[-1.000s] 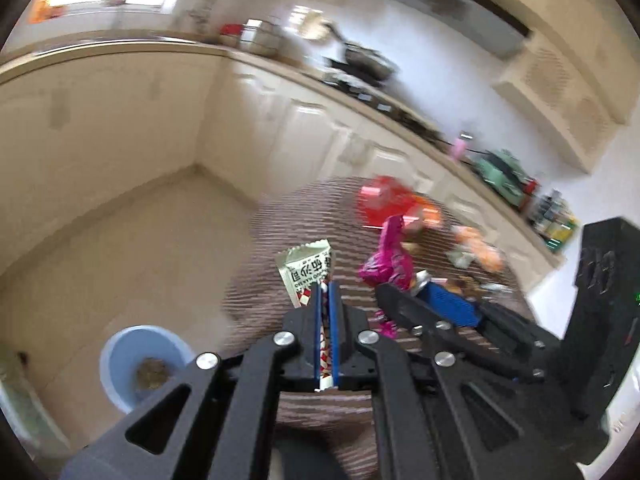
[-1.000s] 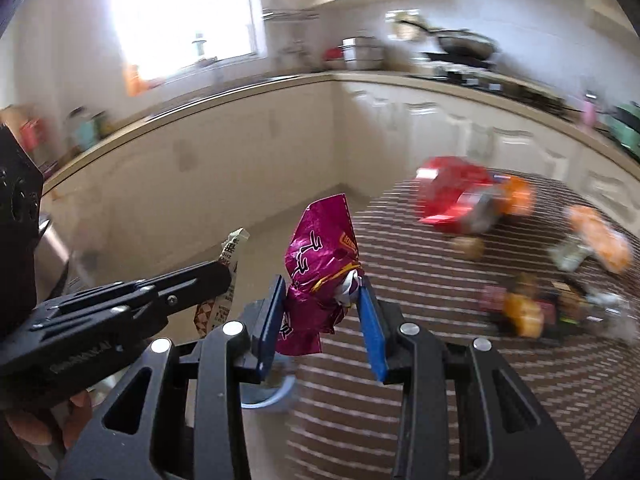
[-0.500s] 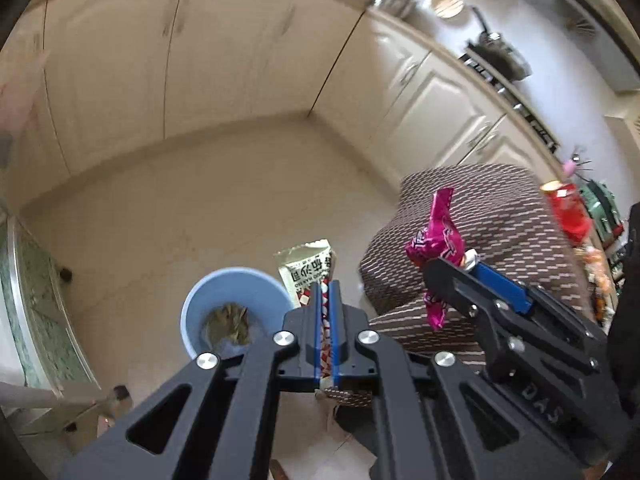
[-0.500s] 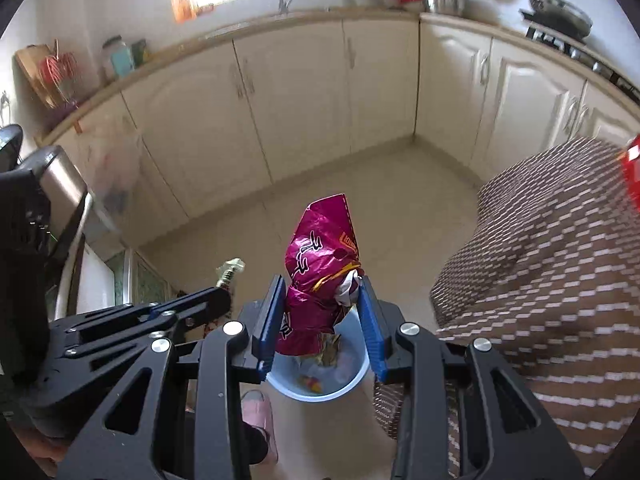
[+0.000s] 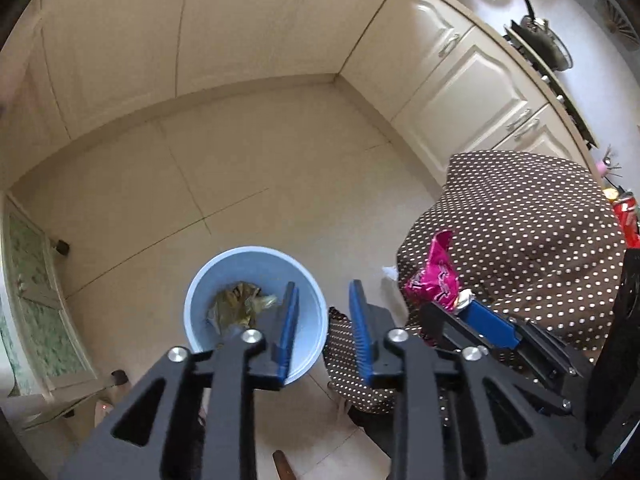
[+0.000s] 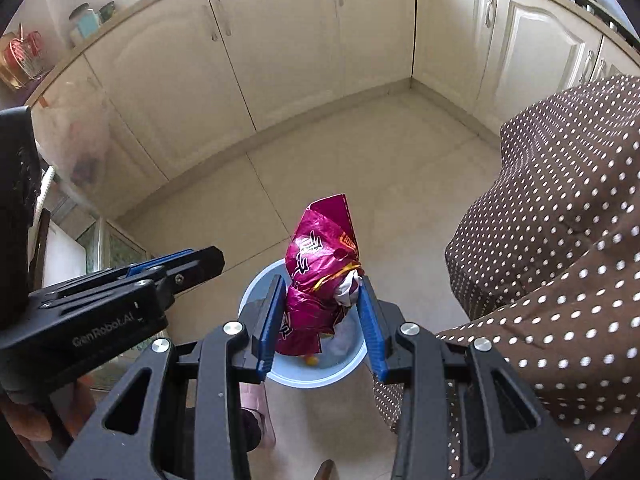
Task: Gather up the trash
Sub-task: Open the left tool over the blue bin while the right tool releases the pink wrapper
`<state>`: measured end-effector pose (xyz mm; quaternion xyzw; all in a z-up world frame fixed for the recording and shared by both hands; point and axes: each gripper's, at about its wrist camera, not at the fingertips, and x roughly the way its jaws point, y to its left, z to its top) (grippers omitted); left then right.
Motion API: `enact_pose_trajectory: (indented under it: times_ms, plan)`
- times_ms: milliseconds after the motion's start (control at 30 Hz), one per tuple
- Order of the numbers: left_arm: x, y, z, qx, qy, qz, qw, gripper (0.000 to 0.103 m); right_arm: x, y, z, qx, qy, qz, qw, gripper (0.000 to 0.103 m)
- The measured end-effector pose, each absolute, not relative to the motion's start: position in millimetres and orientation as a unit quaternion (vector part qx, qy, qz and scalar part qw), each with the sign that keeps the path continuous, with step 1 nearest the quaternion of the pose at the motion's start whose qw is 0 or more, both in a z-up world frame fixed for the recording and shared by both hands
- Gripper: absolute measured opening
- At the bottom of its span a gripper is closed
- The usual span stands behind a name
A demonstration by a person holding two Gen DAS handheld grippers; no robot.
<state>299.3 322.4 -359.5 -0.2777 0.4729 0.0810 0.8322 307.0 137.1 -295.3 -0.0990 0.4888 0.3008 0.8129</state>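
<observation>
A light blue bin (image 5: 224,280) stands on the tiled floor with crumpled wrappers inside (image 5: 240,306). My left gripper (image 5: 323,312) is open and empty above the bin's right rim. My right gripper (image 6: 320,312) is shut on a crumpled magenta snack wrapper (image 6: 320,264) and holds it above the blue bin (image 6: 332,376). The magenta wrapper also shows in the left wrist view (image 5: 434,276), to the right of the bin. The left gripper appears at the left in the right wrist view (image 6: 176,268).
A table under a brown polka-dot cloth (image 5: 520,216) stands right of the bin, its cloth hanging near the rim (image 6: 560,240). Cream cabinets (image 6: 280,60) line the far walls. A glass-topped stand (image 5: 28,312) sits at the left. A red can (image 5: 626,216) is on the table.
My left gripper has opened and the beige wrapper it held is gone from its jaws. Both grippers have moved from the table to above the bin; the right still holds the magenta wrapper.
</observation>
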Motion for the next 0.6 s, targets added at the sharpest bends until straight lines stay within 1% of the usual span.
enact_pose_trajectory:
  times_ms: [67, 167, 300, 600]
  plan:
    - [296.5, 321.8, -360.8, -0.276, 0.475, 0.090, 0.831, 0.041, 305.7, 141.4, -297.9, -0.101, 0.492, 0.304, 0.810, 0.035]
    - [289.8, 325.8, -360.3, -0.276, 0.472, 0.103, 0.831, 0.047, 305.0, 147.5, -299.9, -0.106, 0.493, 0.309, 0.807, 0.035]
    - [279.6, 337.3, -355.4, -0.289, 0.461, 0.120, 0.830, 0.050, 307.4, 158.2, -298.4, -0.107, 0.490, 0.318, 0.805, 0.035]
    - [268.9, 343.6, -333.5, -0.287, 0.444, 0.130, 0.839, 0.050, 310.0, 168.4, -279.5, -0.105, 0.465, 0.324, 0.817, 0.038]
